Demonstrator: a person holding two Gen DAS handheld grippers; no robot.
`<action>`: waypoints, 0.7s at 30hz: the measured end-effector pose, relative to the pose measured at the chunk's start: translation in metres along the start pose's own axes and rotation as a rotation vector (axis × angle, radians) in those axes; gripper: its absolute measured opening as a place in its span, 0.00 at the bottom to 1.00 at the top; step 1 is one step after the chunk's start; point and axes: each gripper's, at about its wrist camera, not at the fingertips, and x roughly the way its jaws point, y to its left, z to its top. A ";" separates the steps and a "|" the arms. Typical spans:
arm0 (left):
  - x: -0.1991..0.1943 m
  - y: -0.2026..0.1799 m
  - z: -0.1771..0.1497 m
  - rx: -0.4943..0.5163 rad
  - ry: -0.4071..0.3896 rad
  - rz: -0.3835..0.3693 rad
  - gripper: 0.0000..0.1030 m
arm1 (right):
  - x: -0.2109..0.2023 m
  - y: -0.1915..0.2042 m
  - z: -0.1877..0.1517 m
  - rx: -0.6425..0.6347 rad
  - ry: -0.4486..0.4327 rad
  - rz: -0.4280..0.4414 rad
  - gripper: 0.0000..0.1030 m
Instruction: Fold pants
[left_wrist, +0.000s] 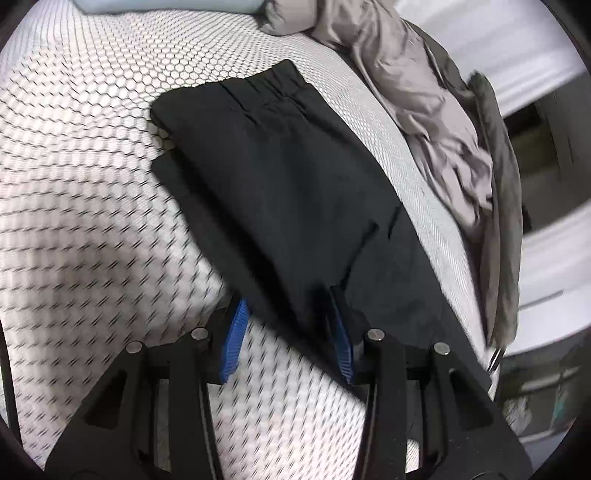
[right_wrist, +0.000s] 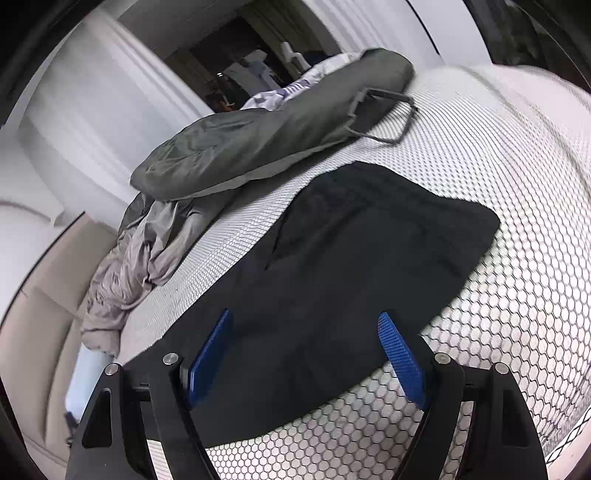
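Observation:
Black pants (left_wrist: 288, 177) lie folded in a long strip on a white honeycomb-patterned mattress (left_wrist: 74, 147), with the elastic waistband (left_wrist: 266, 86) at the far end. My left gripper (left_wrist: 288, 299) hovers at the near end of the pants. Its blue pads (left_wrist: 234, 339) stand apart, the cloth's edge lies between the fingertips, and neither pad presses on it. In the right wrist view the same pants (right_wrist: 351, 240) spread ahead of my right gripper (right_wrist: 304, 315). That gripper is wide open over the near part of the cloth and holds nothing.
Crumpled grey bedding (left_wrist: 424, 110) is piled along the mattress's edge beside the pants. A dark green bag (right_wrist: 258, 147) with a strap handle (right_wrist: 388, 118) lies on it. A light blue pillow (left_wrist: 166, 5) sits at the far end. Beyond the edge are white panels and floor.

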 end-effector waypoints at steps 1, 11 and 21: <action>0.004 0.000 0.003 -0.020 -0.013 -0.001 0.36 | -0.002 -0.005 0.001 0.021 -0.006 0.002 0.80; -0.009 -0.005 0.008 0.008 -0.144 0.045 0.01 | 0.013 -0.088 0.014 0.342 0.011 0.023 0.75; -0.058 0.041 0.015 -0.011 -0.182 0.074 0.01 | 0.045 -0.071 0.020 0.371 -0.017 0.069 0.09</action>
